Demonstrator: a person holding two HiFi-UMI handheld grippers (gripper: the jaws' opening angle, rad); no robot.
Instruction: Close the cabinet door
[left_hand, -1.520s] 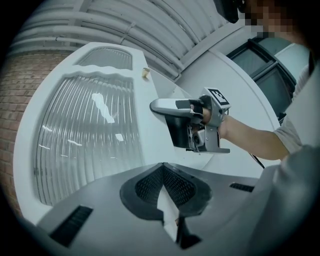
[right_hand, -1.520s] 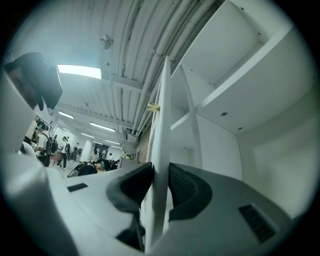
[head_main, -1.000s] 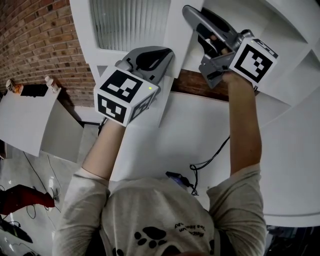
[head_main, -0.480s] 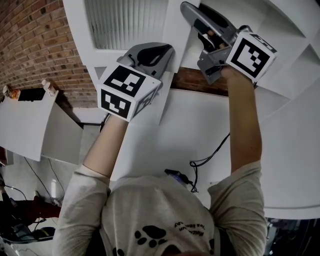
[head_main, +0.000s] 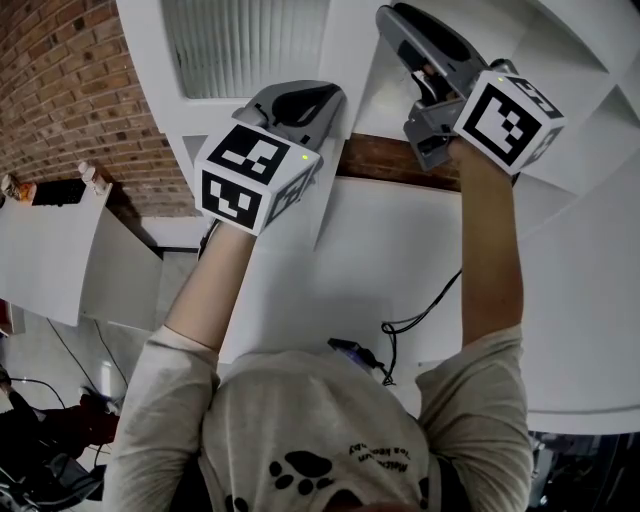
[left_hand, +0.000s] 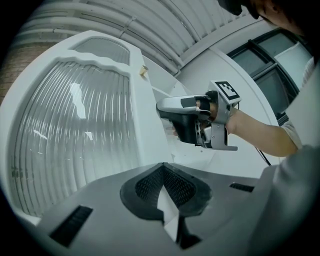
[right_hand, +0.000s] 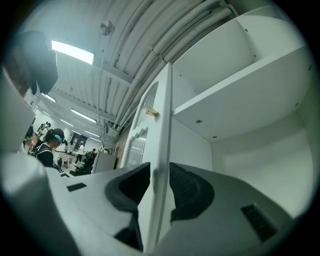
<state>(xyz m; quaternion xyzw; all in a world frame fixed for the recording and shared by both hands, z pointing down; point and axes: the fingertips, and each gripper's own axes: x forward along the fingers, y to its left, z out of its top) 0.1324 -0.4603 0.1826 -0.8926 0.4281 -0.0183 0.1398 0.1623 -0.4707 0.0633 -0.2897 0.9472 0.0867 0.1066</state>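
Straddles cabinet door (right_hand: 165, 100) edge with right gripper (right_hand: 159, 175) just opened wide, unclamped, to push it shut; keeps left gripper (left_hand: 162, 169) closed.

My head camera looks steeply down over both arms; left claw (left_hand: 163, 172) and right claw (right_hand: 159, 175) cameras peer closely along their jaws, sharing the cabinet door (left_hand: 145, 125).

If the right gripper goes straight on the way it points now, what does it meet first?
The cabinet door: its edge stands between the jaws of the right gripper, which have just been opening. It would likely slide deeper between them; depth beyond is unclear.
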